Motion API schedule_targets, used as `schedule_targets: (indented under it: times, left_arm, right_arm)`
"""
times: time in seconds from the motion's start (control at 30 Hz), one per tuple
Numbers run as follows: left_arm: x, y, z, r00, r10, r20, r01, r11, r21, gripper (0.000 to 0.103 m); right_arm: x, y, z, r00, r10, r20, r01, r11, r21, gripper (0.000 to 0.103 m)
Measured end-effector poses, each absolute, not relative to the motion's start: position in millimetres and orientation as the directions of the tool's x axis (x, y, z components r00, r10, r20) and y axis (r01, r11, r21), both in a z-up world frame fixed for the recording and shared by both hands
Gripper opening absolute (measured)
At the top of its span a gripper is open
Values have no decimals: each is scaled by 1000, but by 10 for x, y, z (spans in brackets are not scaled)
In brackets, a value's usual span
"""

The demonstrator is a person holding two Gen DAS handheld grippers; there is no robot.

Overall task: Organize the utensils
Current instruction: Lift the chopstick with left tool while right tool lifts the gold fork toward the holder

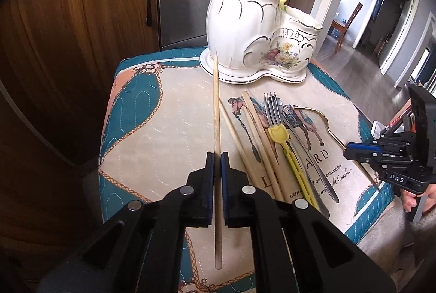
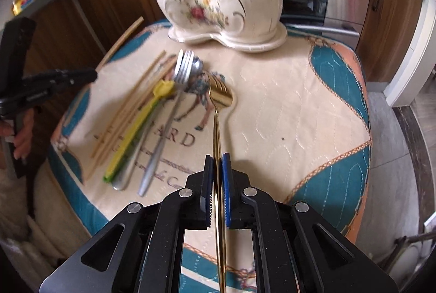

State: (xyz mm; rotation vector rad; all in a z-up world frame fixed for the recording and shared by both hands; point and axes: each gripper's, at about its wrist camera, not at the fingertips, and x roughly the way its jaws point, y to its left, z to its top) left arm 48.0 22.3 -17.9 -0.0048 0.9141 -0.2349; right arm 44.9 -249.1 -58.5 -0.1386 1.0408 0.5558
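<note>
Your left gripper (image 1: pixel 217 156) is clamped on a wooden chopstick (image 1: pixel 216 102), long axis pointing straight ahead at the far ceramic holder (image 1: pixel 245 28). Right gripper (image 2: pixel 217 159) is pinched on the gold fork (image 2: pixel 220 96), tines far, probably just lifted; blur hides contact. Remaining utensils (image 1: pixel 275 134) lie between you, on the cloth (image 1: pixel 163 115).

my left gripper (image 1: pixel 217 156) pinches a matt, pale wooden chopstick (image 1: pixel 217 113); my right gripper (image 2: pixel 217 158) pinches a glossy gold metal fork (image 2: pixel 219 99). quilted cloth (image 2: pixel 272 113) lies beneath the glazed ceramic holder (image 1: pixel 245 28).
</note>
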Motion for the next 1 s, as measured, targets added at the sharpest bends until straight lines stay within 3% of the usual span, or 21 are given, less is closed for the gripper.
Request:
schedule_targets:
  times: [0.37, 0.5, 1.0]
  left_arm:
    - [442, 201, -147, 591, -226, -774, 221, 969, -115, 5]
    - [448, 194, -178, 584, -227, -779, 223, 968, -115, 5]
    - [292, 119, 110, 634, -283, -720, 288, 950, -120, 5]
  right_arm:
    - [380, -2415, -581, 294, 273, -916, -551, 832, 71, 18]
    - [347, -2435, -605, 323, 286, -902, -543, 837, 71, 8]
    - [183, -2648, -278, 459, 453, -764, -520, 835, 183, 8]
